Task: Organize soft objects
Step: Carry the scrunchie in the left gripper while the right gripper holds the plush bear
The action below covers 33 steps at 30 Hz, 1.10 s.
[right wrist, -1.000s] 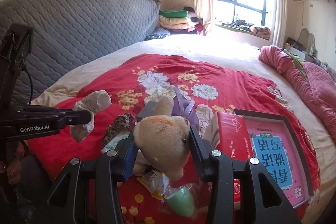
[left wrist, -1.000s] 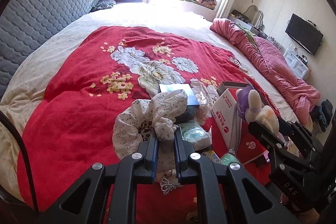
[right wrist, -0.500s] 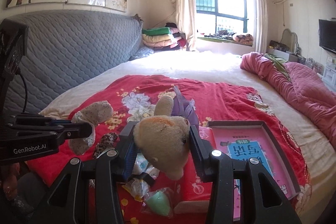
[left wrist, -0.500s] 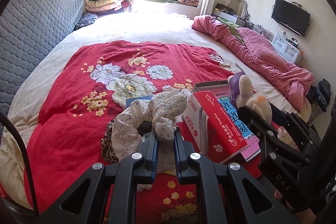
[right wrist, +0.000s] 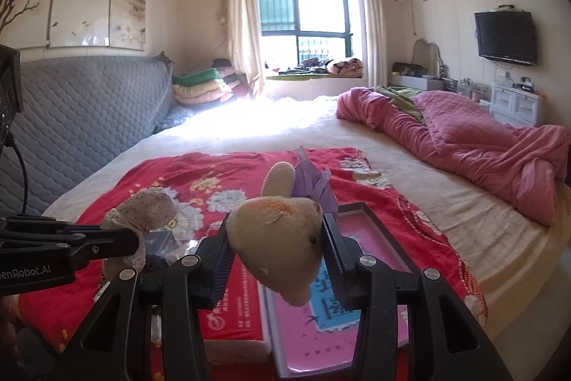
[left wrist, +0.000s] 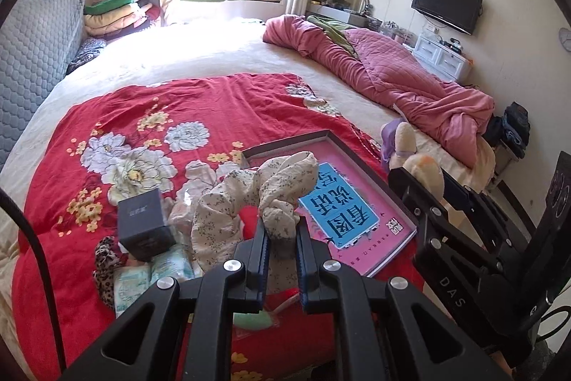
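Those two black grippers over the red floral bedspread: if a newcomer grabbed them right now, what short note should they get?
Left gripper: shut on the cream floral fabric scrunchie, lifted over the bed.
Right gripper: shut on the beige plush rabbit with a purple bow, lifted above the shallow box with the pink booklet.
Lying on the red floral bedspread: leopard-print scrunchie, small dark cube box, tissue packs, pale green egg-shaped sponge in plastic wrap, red carton.
Done: both soft items picked up.
Left: set them down together, probably then fetch the leopard scrunchie; no drop spot is obvious.
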Each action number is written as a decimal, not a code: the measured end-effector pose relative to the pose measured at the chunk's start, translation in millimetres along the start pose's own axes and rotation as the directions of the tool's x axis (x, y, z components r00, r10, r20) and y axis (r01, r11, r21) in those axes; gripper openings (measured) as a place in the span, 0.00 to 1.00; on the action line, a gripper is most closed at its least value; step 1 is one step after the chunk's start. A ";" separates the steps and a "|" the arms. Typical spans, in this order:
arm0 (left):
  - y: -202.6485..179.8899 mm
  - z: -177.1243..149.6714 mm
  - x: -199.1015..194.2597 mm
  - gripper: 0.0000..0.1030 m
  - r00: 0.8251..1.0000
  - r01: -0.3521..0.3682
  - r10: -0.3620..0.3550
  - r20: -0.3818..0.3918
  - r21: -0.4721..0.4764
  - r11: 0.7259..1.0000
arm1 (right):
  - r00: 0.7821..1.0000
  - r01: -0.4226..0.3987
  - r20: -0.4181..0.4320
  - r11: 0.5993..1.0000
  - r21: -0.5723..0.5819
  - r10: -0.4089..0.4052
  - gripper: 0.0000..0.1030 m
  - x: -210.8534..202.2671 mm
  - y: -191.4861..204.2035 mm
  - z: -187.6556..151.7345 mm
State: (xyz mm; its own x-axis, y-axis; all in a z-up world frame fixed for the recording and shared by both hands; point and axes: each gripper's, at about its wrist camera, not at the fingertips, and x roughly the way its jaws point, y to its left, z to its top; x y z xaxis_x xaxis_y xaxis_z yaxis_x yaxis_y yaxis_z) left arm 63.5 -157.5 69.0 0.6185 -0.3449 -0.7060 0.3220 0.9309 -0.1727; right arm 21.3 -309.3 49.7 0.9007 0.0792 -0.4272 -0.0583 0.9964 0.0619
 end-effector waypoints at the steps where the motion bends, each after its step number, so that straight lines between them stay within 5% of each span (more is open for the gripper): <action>1: -3.9 -0.1 4.3 0.13 1.000 0.011 -0.011 -0.007 0.007 1.000 | 1.000 0.016 -0.002 1.000 0.006 -0.016 0.46 1.3 -4.7 0.5; 16: -56.9 1.1 93.3 0.13 0.974 0.120 -0.105 -0.200 0.063 0.991 | 0.974 0.160 -0.177 0.983 0.090 -0.143 0.46 37.9 -87.6 -30.5; 33: -103.2 -14.8 179.5 0.13 0.918 0.157 -0.092 -0.385 0.141 0.977 | 0.937 0.189 -0.321 0.971 0.145 -0.135 0.46 71.2 -127.7 -64.4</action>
State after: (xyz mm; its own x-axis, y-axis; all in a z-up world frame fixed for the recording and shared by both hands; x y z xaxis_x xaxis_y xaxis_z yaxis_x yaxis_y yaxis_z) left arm 130.6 -313.7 -50.1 0.2621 -0.3557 -0.8971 0.5133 0.8386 -0.1826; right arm 65.2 -428.9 -46.7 0.7141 -0.0502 -0.6983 0.1762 0.9782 0.1099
